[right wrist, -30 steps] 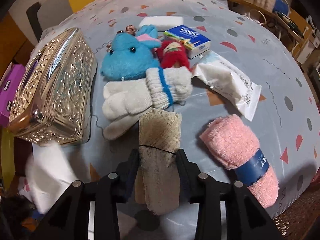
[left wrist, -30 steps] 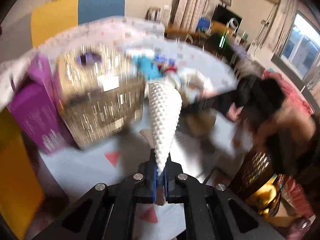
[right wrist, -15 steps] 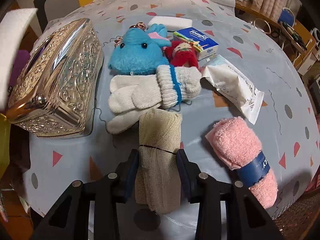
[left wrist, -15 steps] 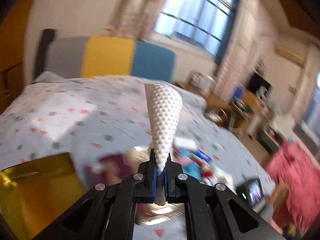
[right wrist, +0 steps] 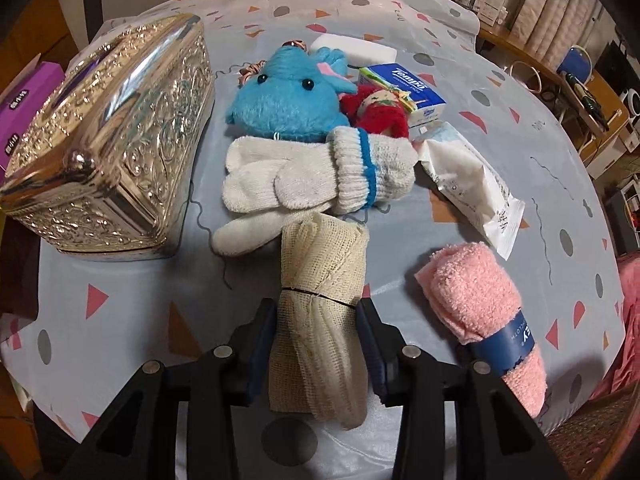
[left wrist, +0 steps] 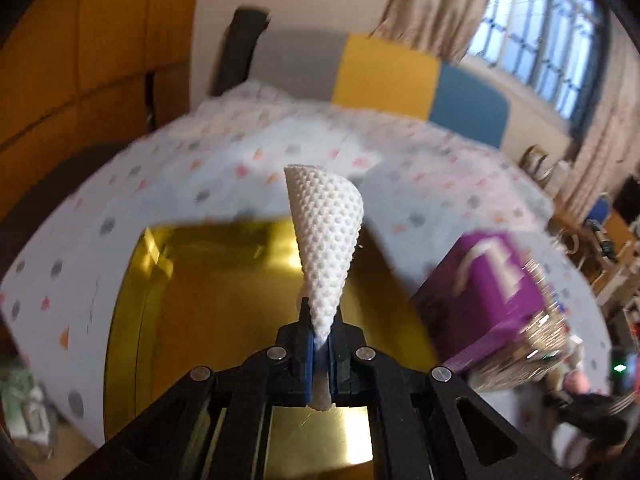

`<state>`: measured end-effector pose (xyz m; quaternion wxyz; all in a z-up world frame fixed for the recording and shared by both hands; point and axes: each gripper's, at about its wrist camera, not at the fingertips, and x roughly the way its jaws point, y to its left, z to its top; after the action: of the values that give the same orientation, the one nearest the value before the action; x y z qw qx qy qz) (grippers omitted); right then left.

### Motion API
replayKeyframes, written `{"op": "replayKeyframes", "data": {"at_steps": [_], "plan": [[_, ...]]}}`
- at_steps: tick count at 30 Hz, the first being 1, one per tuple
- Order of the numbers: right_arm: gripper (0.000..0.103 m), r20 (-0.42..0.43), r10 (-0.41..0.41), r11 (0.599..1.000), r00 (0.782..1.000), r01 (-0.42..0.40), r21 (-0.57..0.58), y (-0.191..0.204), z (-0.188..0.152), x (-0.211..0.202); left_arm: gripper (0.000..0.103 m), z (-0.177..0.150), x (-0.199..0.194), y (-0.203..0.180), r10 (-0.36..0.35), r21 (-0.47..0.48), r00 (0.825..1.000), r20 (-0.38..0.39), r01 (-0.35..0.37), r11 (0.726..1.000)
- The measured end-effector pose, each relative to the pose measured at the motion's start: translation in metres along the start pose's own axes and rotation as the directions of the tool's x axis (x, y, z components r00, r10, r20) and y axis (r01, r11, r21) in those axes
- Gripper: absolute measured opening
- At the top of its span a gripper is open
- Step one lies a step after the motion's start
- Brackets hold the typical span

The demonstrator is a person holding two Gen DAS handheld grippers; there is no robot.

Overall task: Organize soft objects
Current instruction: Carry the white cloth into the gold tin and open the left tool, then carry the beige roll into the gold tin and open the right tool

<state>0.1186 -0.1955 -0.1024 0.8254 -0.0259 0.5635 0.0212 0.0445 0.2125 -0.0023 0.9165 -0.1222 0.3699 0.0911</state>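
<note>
1. Where the right tool looks down on the bed cover (right wrist: 132, 344), many soft things lie close together: one blue plush toy (right wrist: 284, 100), one small red doll (right wrist: 380, 114), one pair of white knit mittens (right wrist: 316, 178) with a blue stripe, one netted beige roll (right wrist: 320, 312) and one fluffy pink towel roll (right wrist: 476, 308).
2. There are also one white sponge block (right wrist: 354, 51), one blue tissue pack (right wrist: 404, 88), one white wipes pack (right wrist: 472, 184), one shiny silver box (right wrist: 108, 144) and one purple box (right wrist: 28, 100).
3. The beige roll is long and thin. It points away from the right gripper (right wrist: 318, 336), toward the mittens, and touches them. A thin black band goes around its middle.
4. The right tongs have just been opening. The roll lies between them with a pad just beside each flank, but I cannot tell if they press it.
5. The left gripper (left wrist: 320, 340) is clenched on one white bumpy cloth (left wrist: 326, 244). It is pinched at its thin end and fans out wide, pointing up and away like a cone.
6. That cloth is above one shiny gold box (left wrist: 224, 300), next to the purple box (left wrist: 484, 292).
7. The bed cover has dots and triangles on it.
</note>
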Motion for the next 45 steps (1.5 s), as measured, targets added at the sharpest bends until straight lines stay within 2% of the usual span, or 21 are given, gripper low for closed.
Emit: {"op": "replayKeyframes", "data": {"at_steps": [2, 5, 11, 20, 22, 24, 26, 29, 32, 41, 43, 45], "plan": [[0.043, 0.003, -0.007, 1.0, 1.0, 0.007, -0.008, 0.004, -0.002, 0.001, 0.005, -0.014, 0.009, 0.003, 0.034, -0.008, 0.999, -0.034, -0.034, 0.999], [0.043, 0.012, -0.023, 0.999, 1.0, 0.023, -0.033, 0.01, -0.004, 0.005, 0.006, -0.022, 0.02, -0.002, 0.048, -0.006, 0.997, -0.062, -0.048, 0.999], [0.043, 0.037, -0.051, 0.997, 0.998, 0.053, -0.055, 0.021, -0.015, 0.005, 0.006, -0.025, 0.022, -0.009, 0.072, 0.022, 0.996, -0.046, -0.071, 0.997], [0.043, 0.069, -0.062, 0.995, 0.996, 0.067, -0.072, 0.03, -0.024, 0.005, 0.009, -0.012, 0.028, -0.005, 0.119, 0.04, 0.992, -0.035, -0.118, 0.992], [0.042, 0.07, -0.063, 0.995, 0.996, 0.068, -0.072, 0.032, -0.024, 0.005, 0.015, -0.008, 0.031, -0.003, 0.13, 0.044, 0.991, -0.027, -0.129, 0.991], [0.042, 0.073, -0.057, 0.996, 0.996, 0.062, -0.063, 0.028, -0.024, 0.004, 0.044, -0.005, 0.032, 0.0, 0.131, 0.029, 0.991, -0.032, -0.13, 0.991], [0.041, 0.075, -0.051, 0.997, 0.996, 0.055, -0.05, 0.025, -0.024, 0.003, 0.06, -0.005, 0.027, 0.004, 0.133, 0.002, 0.991, -0.012, -0.133, 0.991], [0.039, 0.079, -0.035, 0.999, 0.996, 0.037, -0.03, 0.018, -0.024, -0.003, 0.07, -0.009, 0.018, 0.005, 0.126, -0.003, 0.992, 0.007, -0.126, 0.992], [0.038, 0.074, -0.001, 1.0, 0.997, 0.002, -0.014, 0.015, -0.018, -0.004, 0.073, -0.017, 0.011, 0.005, 0.115, -0.003, 0.993, 0.004, -0.115, 0.993], [0.035, 0.081, 0.02, 1.0, 0.997, -0.02, -0.007, 0.015, -0.019, -0.01, 0.08, -0.035, -0.01, -0.009, 0.072, 0.024, 0.997, -0.001, -0.072, 0.997], [0.028, 0.094, 0.042, 0.999, 0.995, -0.042, -0.006, 0.014, -0.019, -0.016, 0.081, -0.038, -0.014, -0.013, 0.067, 0.036, 0.998, 0.004, -0.068, 0.997], [0.025, 0.107, 0.067, 0.998, 0.992, -0.067, 0.0, 0.012, -0.019, -0.023, 0.082, -0.039, -0.016, -0.017, 0.056, 0.044, 0.998, 0.005, -0.056, 0.997]]}}
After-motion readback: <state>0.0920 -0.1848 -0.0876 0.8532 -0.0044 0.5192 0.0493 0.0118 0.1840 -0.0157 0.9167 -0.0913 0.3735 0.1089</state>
